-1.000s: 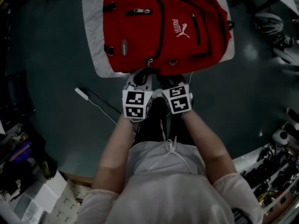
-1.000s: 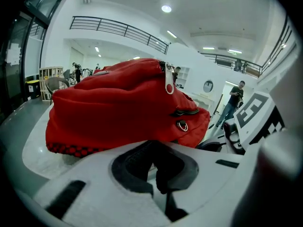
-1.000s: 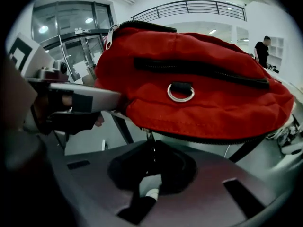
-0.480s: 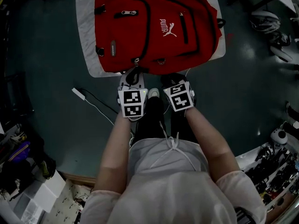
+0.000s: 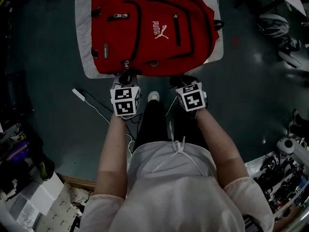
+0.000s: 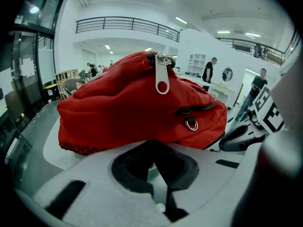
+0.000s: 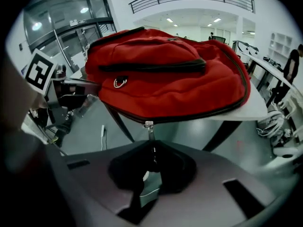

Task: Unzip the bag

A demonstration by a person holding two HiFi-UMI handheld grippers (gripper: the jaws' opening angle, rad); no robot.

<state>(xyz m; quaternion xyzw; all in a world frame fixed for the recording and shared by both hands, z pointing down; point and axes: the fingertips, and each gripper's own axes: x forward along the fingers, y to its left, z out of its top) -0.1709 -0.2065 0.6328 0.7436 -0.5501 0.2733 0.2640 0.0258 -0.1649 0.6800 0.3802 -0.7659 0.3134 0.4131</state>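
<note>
Backpack, upper centre | right hand-held gripper clamped on zipper pull, now drawn rightward from left hand-held gripper, jaws together | unzipping likely beginning

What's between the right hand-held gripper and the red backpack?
The zipper pull hangs from the red backpack, and the right hand-held gripper is shut on it, as the right gripper view shows.

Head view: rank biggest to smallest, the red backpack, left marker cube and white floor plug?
Red backpack, largest.
Left marker cube, middle, though nearer the camera.
White floor plug, smallest.
</note>
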